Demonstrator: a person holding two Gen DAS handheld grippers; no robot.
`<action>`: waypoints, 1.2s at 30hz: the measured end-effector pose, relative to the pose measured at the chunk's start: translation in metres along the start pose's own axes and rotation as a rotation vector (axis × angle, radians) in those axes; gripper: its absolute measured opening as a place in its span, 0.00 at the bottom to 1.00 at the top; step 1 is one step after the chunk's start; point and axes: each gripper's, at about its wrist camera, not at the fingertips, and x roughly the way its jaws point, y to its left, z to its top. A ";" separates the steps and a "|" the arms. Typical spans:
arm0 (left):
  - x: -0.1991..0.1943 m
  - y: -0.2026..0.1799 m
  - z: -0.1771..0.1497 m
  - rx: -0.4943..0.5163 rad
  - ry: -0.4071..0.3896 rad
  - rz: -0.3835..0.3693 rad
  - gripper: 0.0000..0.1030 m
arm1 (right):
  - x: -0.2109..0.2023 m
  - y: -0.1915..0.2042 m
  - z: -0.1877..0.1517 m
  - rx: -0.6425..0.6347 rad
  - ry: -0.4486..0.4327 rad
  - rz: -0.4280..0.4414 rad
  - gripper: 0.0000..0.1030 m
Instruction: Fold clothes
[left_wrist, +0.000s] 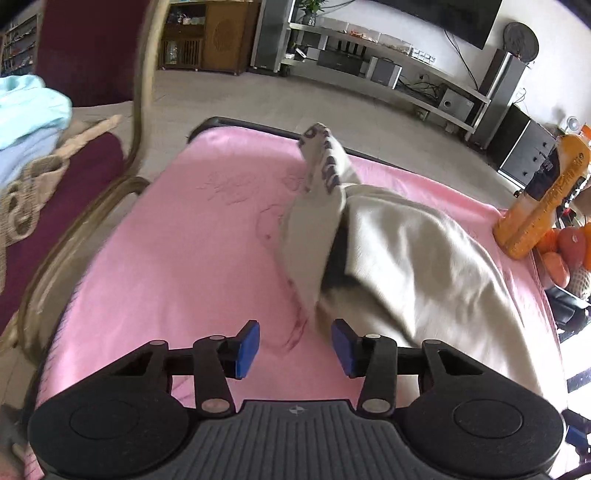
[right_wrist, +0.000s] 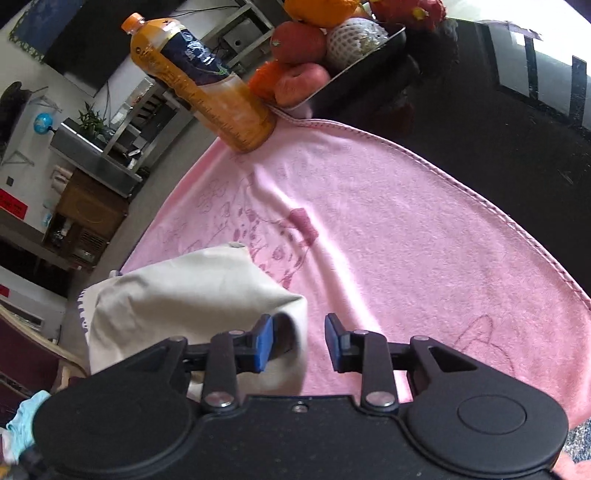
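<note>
A cream garment (left_wrist: 406, 251) lies bunched on the pink towel (left_wrist: 192, 236), with a flap carrying dark lettering sticking up at its far end. My left gripper (left_wrist: 295, 349) stands open just in front of the garment's near edge, nothing between its blue pads. In the right wrist view the same cream garment (right_wrist: 177, 295) sits at the left on the pink towel (right_wrist: 388, 229). My right gripper (right_wrist: 299, 343) is open, its left pad against the garment's edge fold, the cloth partly in the gap.
An orange juice bottle (right_wrist: 207, 85) stands at the towel's far corner beside a tray of fruit (right_wrist: 310, 55). A dark table surface (right_wrist: 480, 122) borders the towel. A pile of other clothes (left_wrist: 29, 122) lies on a maroon chair at the left.
</note>
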 end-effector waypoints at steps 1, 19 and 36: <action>0.006 -0.003 0.003 -0.002 0.005 0.000 0.38 | 0.000 0.001 0.000 -0.007 -0.004 -0.002 0.31; 0.047 -0.019 0.018 -0.032 -0.042 0.101 0.27 | 0.005 0.013 -0.004 -0.074 0.012 -0.002 0.35; -0.031 -0.006 0.023 0.008 -0.173 0.151 0.04 | 0.003 0.006 0.001 -0.064 -0.025 -0.014 0.38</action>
